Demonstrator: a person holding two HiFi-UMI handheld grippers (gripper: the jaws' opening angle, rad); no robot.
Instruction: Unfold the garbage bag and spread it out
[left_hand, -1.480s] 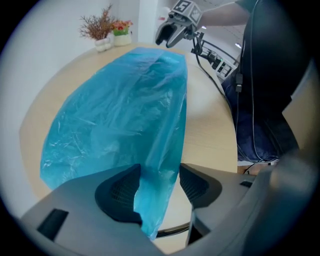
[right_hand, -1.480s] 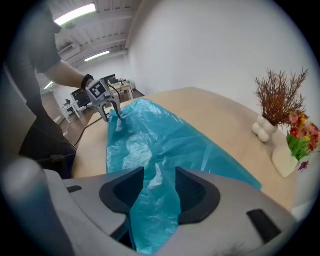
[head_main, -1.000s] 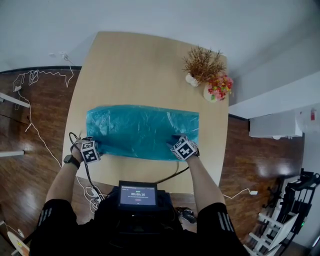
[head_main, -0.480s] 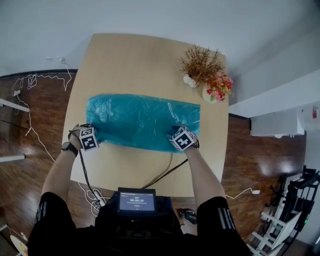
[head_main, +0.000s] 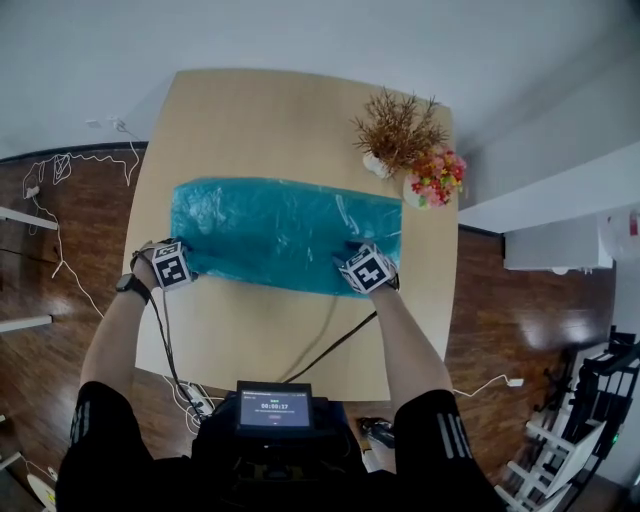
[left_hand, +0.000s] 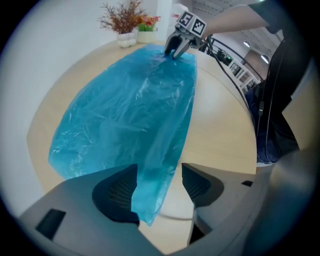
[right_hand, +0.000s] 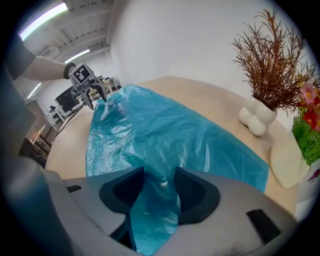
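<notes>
- Currently the garbage bag (head_main: 280, 232) is lying across the middle of the table (head_main: 260, 110). It is spread close to flat though still wrinkled, with its long axis running left to right.
- The left gripper (left_hand: 159, 186) is pointing straight down at the bag's near-left corner. Its jaws have just been opening and are standing wide. The corner of the film is hanging between them, resting against one jaw and clear of the other, so nothing is being gripped.
- The right gripper (right_hand: 159, 187) is working the near-right corner. Its jaws are pinching a bunched fold of the near edge, and the film is tenting up off the table into them.
- Key relation: the near long edge is running straight from one gripper to the other, and the rest of the sheet is stretching away to the far side of both. Only the right hand is holding, so any further pull would be dragging the bag rightward or nearward.
- Judging by the lie, spreading is looking almost finished; the raised near-right corner is still waiting to be laid down.
- A dried plant (head_main: 400, 128) and flowers (head_main: 437, 176) are standing just beside the far-right corner, so a rightward tug is risking a nudge.
</notes>
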